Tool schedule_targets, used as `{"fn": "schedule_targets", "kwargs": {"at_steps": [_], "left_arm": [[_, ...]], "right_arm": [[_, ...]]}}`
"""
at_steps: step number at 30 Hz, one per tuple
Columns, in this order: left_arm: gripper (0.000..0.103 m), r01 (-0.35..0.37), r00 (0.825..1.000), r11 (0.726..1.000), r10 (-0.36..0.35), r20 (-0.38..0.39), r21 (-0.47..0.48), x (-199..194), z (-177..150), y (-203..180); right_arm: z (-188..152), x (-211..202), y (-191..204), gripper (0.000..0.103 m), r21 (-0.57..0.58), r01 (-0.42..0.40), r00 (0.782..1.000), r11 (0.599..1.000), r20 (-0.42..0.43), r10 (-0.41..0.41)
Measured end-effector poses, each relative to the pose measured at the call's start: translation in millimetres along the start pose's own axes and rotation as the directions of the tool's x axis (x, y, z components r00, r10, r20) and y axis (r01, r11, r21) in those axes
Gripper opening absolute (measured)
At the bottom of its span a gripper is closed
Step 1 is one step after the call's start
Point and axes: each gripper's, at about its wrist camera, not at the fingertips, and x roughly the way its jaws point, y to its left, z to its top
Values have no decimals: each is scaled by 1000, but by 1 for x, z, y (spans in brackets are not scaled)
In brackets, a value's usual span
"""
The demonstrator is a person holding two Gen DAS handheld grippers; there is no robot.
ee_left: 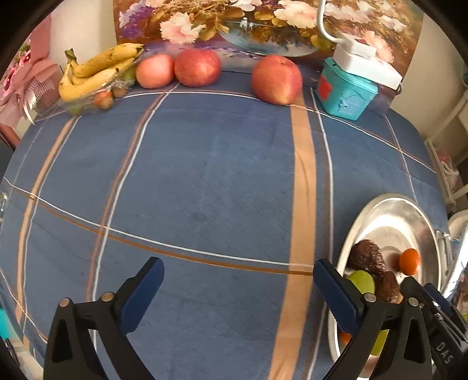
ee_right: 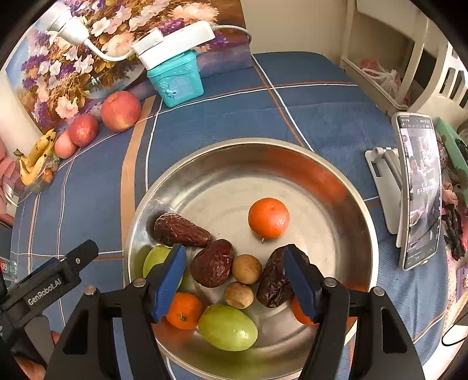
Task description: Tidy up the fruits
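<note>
A steel bowl [ee_right: 336,187] holds small fruit: an orange [ee_right: 268,217], dark dates [ee_right: 213,263], two brown round fruits [ee_right: 246,269], green grapes [ee_right: 228,327] and another orange [ee_right: 184,310]. My right gripper [ee_right: 235,282] hovers open over the bowl's near side, nothing between its fingers. My left gripper [ee_left: 238,292] is open above bare cloth, left of the bowl [ee_left: 409,213]. Three red apples [ee_left: 276,79] and bananas [ee_left: 96,70] sit along the far edge.
A teal house-shaped box [ee_left: 345,90] with a white power strip on it stands at the back by a flower painting [ee_left: 263,23]. A phone on a stand [ee_right: 418,190] is right of the bowl. A blue checked cloth [ee_left: 204,175] covers the table.
</note>
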Motion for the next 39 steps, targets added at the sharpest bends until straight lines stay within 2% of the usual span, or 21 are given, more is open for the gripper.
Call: {"fn": "schedule_targets", "kwargs": {"at_steps": [2,3,5,16,22,24,26,30,33,39], "left_arm": [[103,-12,1000,1000,12,4,2,0,1,1],[103,-18,1000,1000,18,9,5,0,1,2],[103,-24,1000,1000,24,15,9,2,1,3],[103,-29,999,999,27,45,29,0,0,7],[103,-125,985,991,117,125,56,-6,-10,12],[103,-137,982,989,127,138,60,-9,-14,14],[103,-161,979,985,152,135,56,-11,-19,17],[103,-249,963,968,245,113,27,-20,-31,29],[103,-304,950,951,299,84,50,-21,-39,36],[103,-293,956,953,291,37,75,-33,-54,46]], "right_arm": [[0,-1,1,74,-4,6,1000,1000,2,-6],[0,-1,1,86,-6,12,1000,1000,4,-12],[0,-3,2,91,-8,15,1000,1000,17,-14],[-2,-5,7,94,-21,34,997,999,67,-32],[-12,-8,19,94,-51,30,996,998,83,-26],[-17,-10,24,94,-59,27,996,998,85,-22],[-23,-11,27,94,-67,23,997,997,81,-17],[-34,-15,32,94,-77,25,997,997,78,-19],[-44,-19,34,94,-76,23,997,997,77,-18],[-65,-28,38,94,-85,24,997,996,79,-17]]}}
